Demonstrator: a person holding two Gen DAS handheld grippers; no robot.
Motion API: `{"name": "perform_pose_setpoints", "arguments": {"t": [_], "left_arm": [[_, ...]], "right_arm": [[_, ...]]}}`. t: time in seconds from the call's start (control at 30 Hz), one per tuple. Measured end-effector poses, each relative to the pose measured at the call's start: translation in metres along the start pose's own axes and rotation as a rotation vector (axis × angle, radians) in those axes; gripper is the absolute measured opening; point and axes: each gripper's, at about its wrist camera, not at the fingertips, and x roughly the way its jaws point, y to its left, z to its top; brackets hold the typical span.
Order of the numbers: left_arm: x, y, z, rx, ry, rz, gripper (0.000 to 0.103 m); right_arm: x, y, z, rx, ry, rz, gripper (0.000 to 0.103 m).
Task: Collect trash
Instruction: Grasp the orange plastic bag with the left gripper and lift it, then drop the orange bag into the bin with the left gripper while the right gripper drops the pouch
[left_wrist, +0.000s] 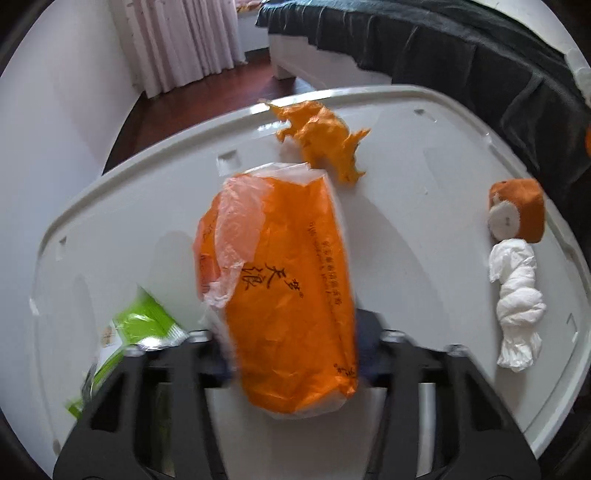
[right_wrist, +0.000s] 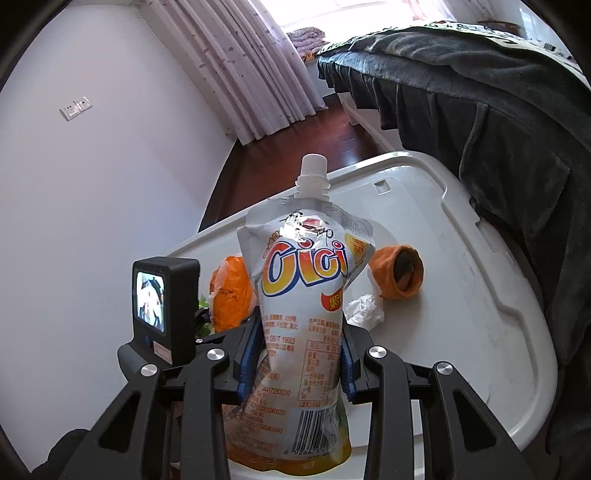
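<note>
On the white surface (left_wrist: 424, 206), the left tool (left_wrist: 291, 354) grips the light, crinkly orange wrapper (left_wrist: 280, 280) low at six o'clock, while the right tool (right_wrist: 301, 363) clamps the soft, slippery drink pouch (right_wrist: 306, 295) at mid-body, its firmest hold.

On the white counter (left_wrist: 424, 229) lie one orange plastic pack (left_wrist: 280, 288), one crumpled orange wrapper (left_wrist: 325, 140), one green packet (left_wrist: 140, 328), one twisted white tissue (left_wrist: 517, 295) and one rolled orange sock (left_wrist: 517, 214). One spouted drink pouch (right_wrist: 306, 306) stands before the right camera. That makes six pieces, four of them orange or partly orange.
</note>
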Motion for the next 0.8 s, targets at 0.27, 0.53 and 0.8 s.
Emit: {"name": "perform_pose_setpoints", "arguments": {"t": [0.27, 0.53, 0.8], "left_arm": [[-0.052, 0.022, -0.006, -0.082, -0.136, -0.125, 0.028], [-0.134, 0.037, -0.017, -0.147, -0.232, -0.121, 0.028], [-0.182, 0.034, -0.052, -0.202, -0.250, 0.058, 0.029]], "right_arm": [[0.005, -0.001, 0.000, -0.007, 0.007, -0.021, 0.036], [0.005, -0.005, -0.003, 0.006, 0.017, -0.027, 0.036], [0.006, 0.009, -0.013, -0.096, -0.001, -0.071, 0.036]]}}
